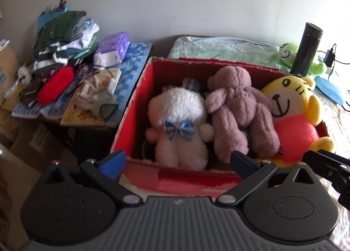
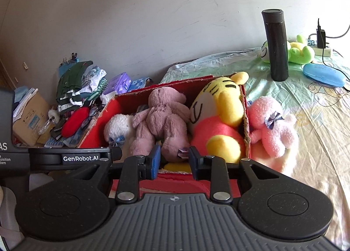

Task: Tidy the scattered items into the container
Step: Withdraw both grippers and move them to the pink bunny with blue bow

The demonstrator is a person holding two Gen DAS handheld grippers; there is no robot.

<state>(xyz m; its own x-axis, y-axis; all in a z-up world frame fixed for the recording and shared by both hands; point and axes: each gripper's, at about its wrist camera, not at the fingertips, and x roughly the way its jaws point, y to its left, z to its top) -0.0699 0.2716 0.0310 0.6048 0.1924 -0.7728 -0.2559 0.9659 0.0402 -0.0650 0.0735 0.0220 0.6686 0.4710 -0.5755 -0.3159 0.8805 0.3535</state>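
Observation:
A red cardboard box point(image 1: 135, 106) point(image 2: 99, 121) sits on the bed. In it lie a white plush point(image 1: 177, 119) point(image 2: 116, 128) with a blue bow, a mauve bear point(image 1: 238, 106) point(image 2: 161, 117) and a yellow tiger plush point(image 1: 293, 110) point(image 2: 218, 119) in a pink shirt. A pink plush point(image 2: 273, 126) lies outside the box against its right wall. My left gripper point(image 1: 177, 161) is open and empty at the box's near rim. My right gripper point(image 2: 175, 161) is partly open and empty at the near rim, in front of the mauve bear.
A black flask point(image 2: 276, 45) point(image 1: 306, 47), a green frog plush point(image 2: 299, 50) point(image 1: 291, 52), a blue case point(image 2: 323, 73) and a power strip with cables stand at the back right. A cluttered side table with clothes point(image 1: 63, 38), a red pouch point(image 1: 54, 84) and books stands left.

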